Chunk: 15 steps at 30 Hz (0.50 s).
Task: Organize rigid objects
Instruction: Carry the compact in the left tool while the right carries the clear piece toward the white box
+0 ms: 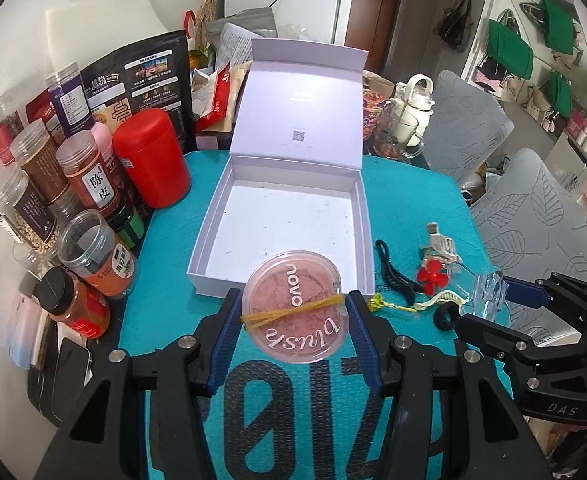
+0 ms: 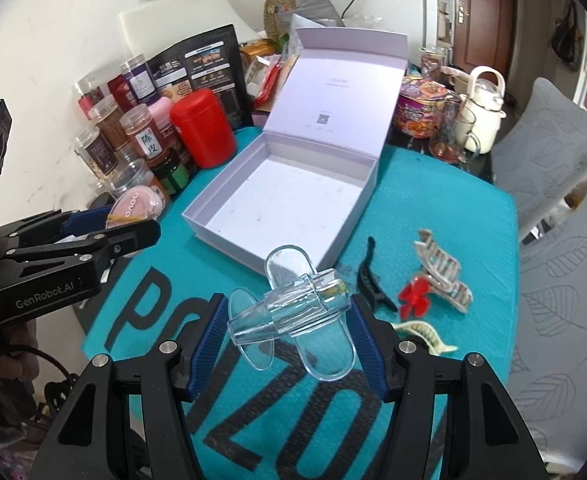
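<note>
In the left wrist view, the left hand-held gripper point(image 1: 295, 326) pinched the blush compact point(image 1: 295, 306) between its blue pads, just before the near wall of the open box point(image 1: 281, 236). The right hand-held gripper point(image 1: 489, 300) was at the right side.

In the right wrist view, the right hand-held gripper point(image 2: 289, 330) pinched a clear clip point(image 2: 293, 308) above the bench point(image 2: 433, 208), near the box's corner. A black clip point(image 2: 371, 276) and a red flower point(image 2: 413, 294) lay just right of it.
</note>
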Motion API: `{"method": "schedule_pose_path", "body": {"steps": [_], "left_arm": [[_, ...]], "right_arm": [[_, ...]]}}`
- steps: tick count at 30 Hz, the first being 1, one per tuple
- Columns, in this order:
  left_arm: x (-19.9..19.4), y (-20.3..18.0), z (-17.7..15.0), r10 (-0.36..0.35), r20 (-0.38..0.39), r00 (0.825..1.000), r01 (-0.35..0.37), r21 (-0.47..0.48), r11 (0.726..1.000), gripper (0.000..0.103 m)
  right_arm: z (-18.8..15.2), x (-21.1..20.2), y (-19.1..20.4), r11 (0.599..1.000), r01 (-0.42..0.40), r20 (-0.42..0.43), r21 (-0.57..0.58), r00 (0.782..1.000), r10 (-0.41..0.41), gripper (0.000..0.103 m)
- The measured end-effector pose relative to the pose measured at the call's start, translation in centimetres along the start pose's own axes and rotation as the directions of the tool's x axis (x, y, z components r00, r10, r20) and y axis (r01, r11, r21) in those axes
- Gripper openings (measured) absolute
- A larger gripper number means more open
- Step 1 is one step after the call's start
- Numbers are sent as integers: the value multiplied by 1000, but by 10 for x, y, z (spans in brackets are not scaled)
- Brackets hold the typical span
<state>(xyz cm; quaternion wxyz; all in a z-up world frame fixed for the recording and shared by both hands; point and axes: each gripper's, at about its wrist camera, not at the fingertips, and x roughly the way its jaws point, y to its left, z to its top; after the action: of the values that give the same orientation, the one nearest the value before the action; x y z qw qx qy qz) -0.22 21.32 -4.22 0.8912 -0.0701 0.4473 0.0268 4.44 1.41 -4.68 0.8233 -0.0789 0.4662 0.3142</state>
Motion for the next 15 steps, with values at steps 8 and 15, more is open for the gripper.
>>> {"method": "schedule_pose_path", "body": {"steps": [8,15], "left_arm": [[26,30,14,4,-30,1000,-4,-7,1000,52],[53,49,28,11,-55,998,-11,0,1000,52]], "right_arm": [[22,33,14,1000,-1,-17,-1,1000,1,60],[45,67,18,1000,-10,-39,-10,999,9,60]]}}
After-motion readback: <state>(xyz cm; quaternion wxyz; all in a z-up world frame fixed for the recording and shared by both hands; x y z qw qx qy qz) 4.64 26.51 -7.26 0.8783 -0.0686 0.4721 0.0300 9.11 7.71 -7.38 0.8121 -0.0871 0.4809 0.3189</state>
